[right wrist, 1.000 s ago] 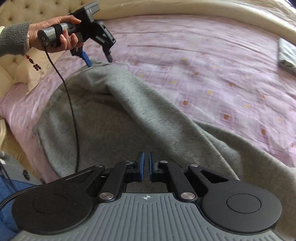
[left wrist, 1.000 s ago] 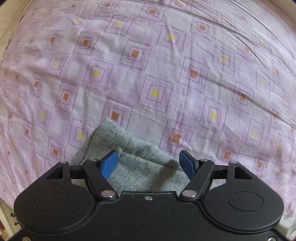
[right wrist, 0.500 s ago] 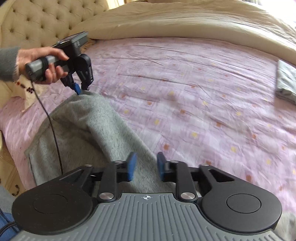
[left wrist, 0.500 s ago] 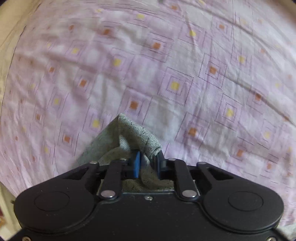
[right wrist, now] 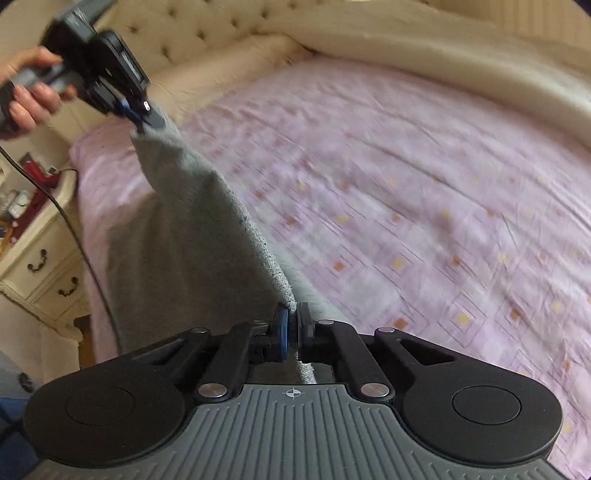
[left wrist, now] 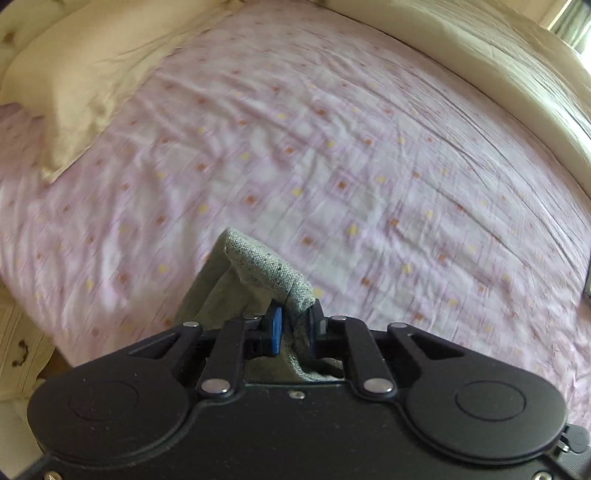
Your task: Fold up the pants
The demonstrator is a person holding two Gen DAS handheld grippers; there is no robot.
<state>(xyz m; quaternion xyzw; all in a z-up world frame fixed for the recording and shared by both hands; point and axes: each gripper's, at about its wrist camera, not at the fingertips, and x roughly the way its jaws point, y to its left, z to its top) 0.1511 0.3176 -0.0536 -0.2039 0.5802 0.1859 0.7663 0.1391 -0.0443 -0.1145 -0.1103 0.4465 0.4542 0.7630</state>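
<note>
The grey pants [right wrist: 184, 236] hang stretched between my two grippers, lifted above the bed. My left gripper [left wrist: 294, 325] is shut on a bunched corner of the grey pants [left wrist: 258, 269]; it also shows in the right wrist view [right wrist: 142, 120], held up at the far left. My right gripper [right wrist: 290, 325] is shut on the pants' near edge, with the cloth pinched between its blue pads. The lower part of the pants is hidden behind the gripper bodies.
The bed carries a pink sheet with square patterns [right wrist: 406, 206]. A cream duvet [left wrist: 498, 66] is rolled along the far side and a cream pillow [left wrist: 74, 74] lies at the left. A tufted headboard [right wrist: 192, 33] and a white nightstand [right wrist: 40, 258] stand at the left.
Both grippers have closed on the pants and lifted them off the bed. The left gripper rose high; the cloth now hangs taut between the two.
</note>
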